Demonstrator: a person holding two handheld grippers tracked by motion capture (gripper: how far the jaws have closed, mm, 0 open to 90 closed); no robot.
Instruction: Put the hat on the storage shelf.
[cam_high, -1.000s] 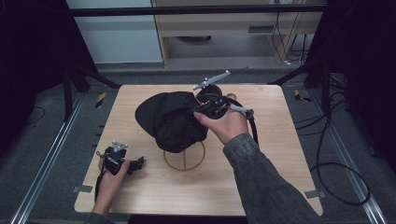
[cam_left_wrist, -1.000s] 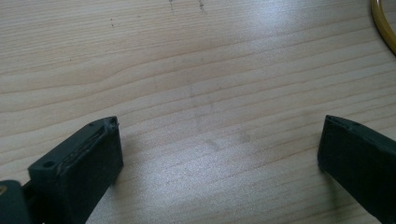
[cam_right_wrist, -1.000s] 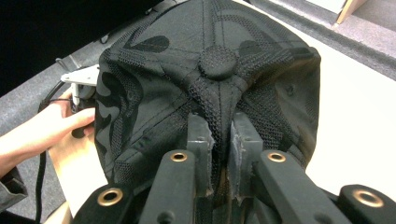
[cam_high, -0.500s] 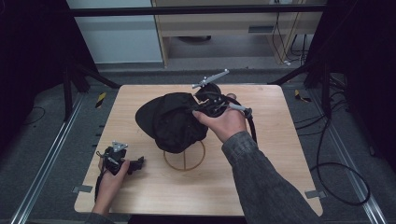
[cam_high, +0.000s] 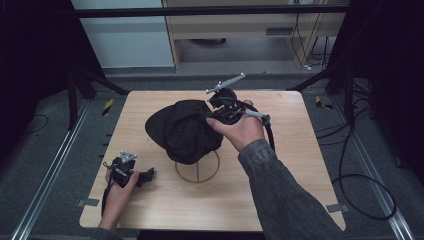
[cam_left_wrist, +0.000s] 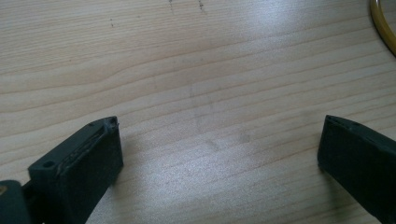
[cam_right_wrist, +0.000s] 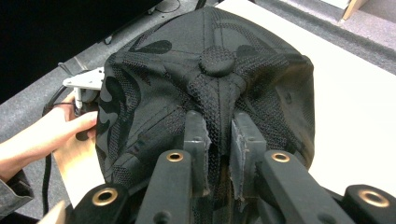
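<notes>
A black mesh cap (cam_high: 182, 130) sits over a gold wire stand (cam_high: 197, 171) in the middle of the wooden table (cam_high: 300, 165). My right gripper (cam_high: 220, 112) comes in from the cap's right side. In the right gripper view its jaws (cam_right_wrist: 219, 126) are pinched together on a fold of the cap (cam_right_wrist: 205, 84) just below the top button. My left gripper (cam_high: 147, 176) rests low at the table's front left, well apart from the cap. Its jaws (cam_left_wrist: 219, 135) stand wide open over bare wood with nothing between them.
The stand's ring base (cam_left_wrist: 383, 23) curves into the top right corner of the left gripper view. A black cable (cam_high: 350, 180) trails off the table's right side to the floor. Metal frame rails run along both sides of the table.
</notes>
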